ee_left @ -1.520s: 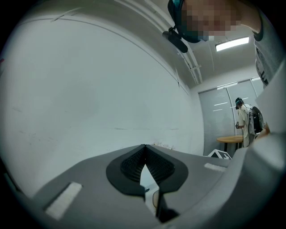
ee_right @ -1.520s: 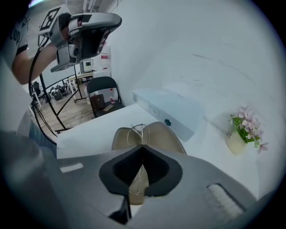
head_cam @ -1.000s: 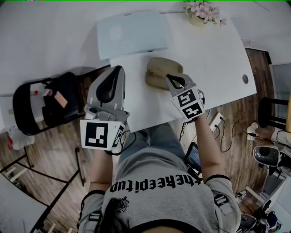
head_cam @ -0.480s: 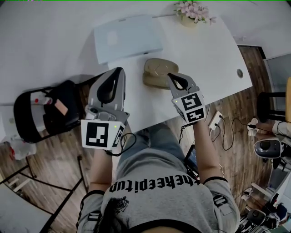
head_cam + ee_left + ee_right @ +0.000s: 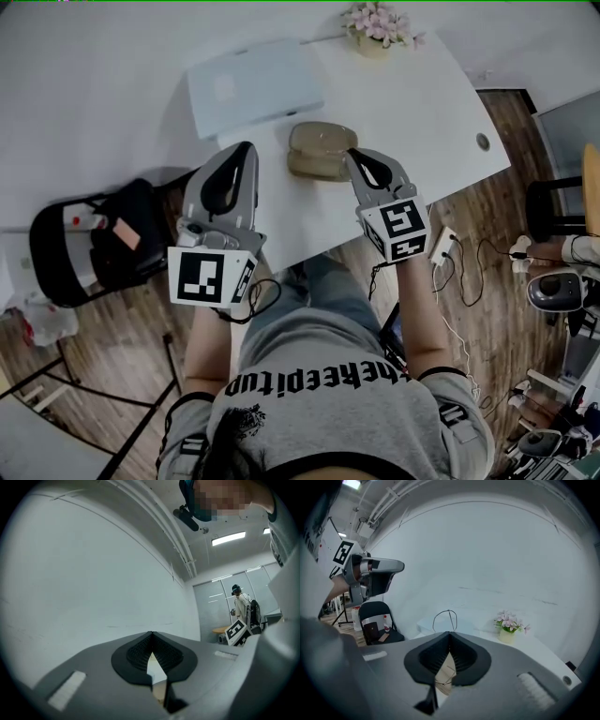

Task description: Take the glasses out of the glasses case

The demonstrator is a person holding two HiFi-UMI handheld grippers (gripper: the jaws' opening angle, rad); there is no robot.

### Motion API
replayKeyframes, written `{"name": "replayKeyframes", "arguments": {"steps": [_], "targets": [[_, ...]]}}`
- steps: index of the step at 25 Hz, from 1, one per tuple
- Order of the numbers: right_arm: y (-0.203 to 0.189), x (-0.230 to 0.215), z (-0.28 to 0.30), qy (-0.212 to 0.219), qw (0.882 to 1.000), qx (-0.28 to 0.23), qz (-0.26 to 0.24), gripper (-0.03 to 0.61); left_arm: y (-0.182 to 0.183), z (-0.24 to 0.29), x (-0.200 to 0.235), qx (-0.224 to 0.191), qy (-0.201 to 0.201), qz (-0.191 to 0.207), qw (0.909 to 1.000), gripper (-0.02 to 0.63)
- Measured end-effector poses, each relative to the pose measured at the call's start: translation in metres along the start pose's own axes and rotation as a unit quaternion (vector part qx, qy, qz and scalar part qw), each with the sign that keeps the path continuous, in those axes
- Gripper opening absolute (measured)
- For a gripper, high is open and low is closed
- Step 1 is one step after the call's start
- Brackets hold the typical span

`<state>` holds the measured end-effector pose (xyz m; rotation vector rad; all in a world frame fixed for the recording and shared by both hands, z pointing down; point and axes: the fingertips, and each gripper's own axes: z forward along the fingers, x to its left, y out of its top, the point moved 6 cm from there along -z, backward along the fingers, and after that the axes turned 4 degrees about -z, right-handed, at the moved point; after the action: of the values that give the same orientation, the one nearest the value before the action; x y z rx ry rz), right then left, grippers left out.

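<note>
A tan glasses case (image 5: 319, 150) lies on the white table (image 5: 412, 103), near its front edge. My right gripper (image 5: 353, 155) hangs over the case's right end. It is shut on the thin wire-framed glasses (image 5: 450, 619), and one rim loop stands up above the jaw tips of that gripper (image 5: 449, 634). Through the slit below the tips the case (image 5: 443, 672) shows tan. The glasses are too thin to make out in the head view. My left gripper (image 5: 246, 148) is held off to the case's left, shut with nothing in it. In its own view the left gripper (image 5: 151, 634) points up at a bare wall.
A closed pale laptop (image 5: 253, 84) lies behind the case. A pot of pink flowers (image 5: 373, 23) stands at the table's far edge. A black chair (image 5: 98, 234) with small items stands left of the table. Cables and a power strip (image 5: 441, 248) lie on the floor at right.
My right gripper has drawn a little to the right, from over the case's middle to its right end. The left gripper has hardly moved. The head camera has shifted slightly.
</note>
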<state>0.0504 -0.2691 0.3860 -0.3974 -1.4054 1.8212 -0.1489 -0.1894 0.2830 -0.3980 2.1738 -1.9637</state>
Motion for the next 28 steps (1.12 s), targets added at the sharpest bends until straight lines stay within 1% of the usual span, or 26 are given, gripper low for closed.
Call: {"name": "replayKeyframes", "arguments": {"steps": [11, 19, 28], "targets": [[0.028, -0.003, -0.044, -0.041, 0.996, -0.072, 0.024, 0.005, 0.008, -0.006, -0.012, -0.011, -0.015, 0.002, 0.9998, 0.02], [0.048, -0.001, -0.079, -0.069, 0.99, -0.121, 0.033, 0.005, 0.014, -0.011, -0.022, -0.019, -0.029, 0.005, 0.9994, 0.02], [0.065, 0.004, -0.112, -0.097, 0.982, -0.159, 0.032, 0.005, 0.02, -0.014, -0.033, -0.028, -0.049, 0.008, 0.9984, 0.02]]}}
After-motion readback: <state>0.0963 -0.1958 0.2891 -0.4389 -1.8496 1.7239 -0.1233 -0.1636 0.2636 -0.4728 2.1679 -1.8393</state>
